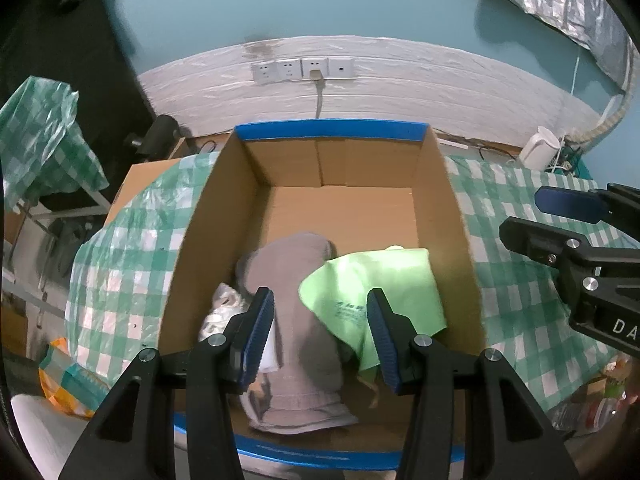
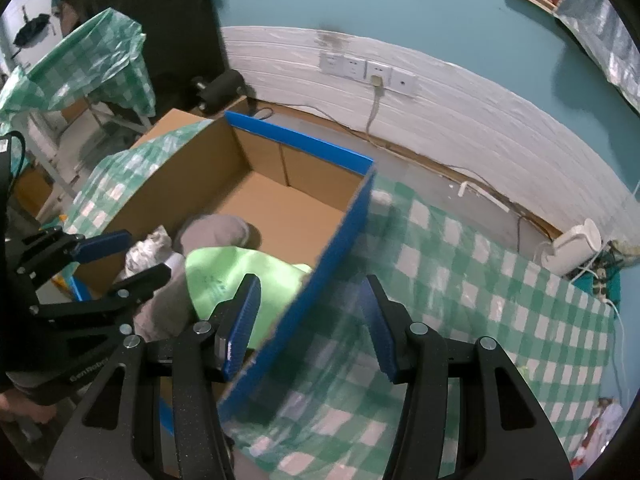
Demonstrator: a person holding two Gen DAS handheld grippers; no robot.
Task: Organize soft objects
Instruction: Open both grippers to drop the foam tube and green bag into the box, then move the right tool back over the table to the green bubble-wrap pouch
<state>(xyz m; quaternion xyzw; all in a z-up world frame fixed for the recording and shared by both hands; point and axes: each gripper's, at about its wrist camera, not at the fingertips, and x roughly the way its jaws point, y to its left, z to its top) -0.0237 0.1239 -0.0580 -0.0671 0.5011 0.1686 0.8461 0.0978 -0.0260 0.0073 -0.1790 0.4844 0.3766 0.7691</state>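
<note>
Three soft things are seen in the box (image 1: 224,216), all bunched at its near end: a grey towel (image 1: 300,320) lying lengthwise down the middle, a green cloth (image 1: 380,280) overlapping the towel's right side and reaching the right wall, and a white crumpled piece (image 1: 220,312) at the near-left corner, partly under the towel. The far half of the box floor is bare. The box stands on a desk (image 1: 520,280) covered in green check plastic.

Left hand-held gripper (image 1: 320,328): jaws apart, poised above the towel, nothing pinched between them. Right hand-held gripper (image 2: 308,320): jaws apart, straddling the box's blue right wall from above, one finger over the green cloth, the other over the desk; no contact with the cloth can be confirmed.

Handling, as judged: all three are light, limp and unbreakable. The towel looks thick and will sag at both ends if lifted at its middle; a fold or a bunched end is the better hold. The green cloth looks thin and smooth, likely to slip from a shallow pinch; its raised ridge near the towel should be taken, deep in the pads. The white piece is too blurred to be identified.
</note>
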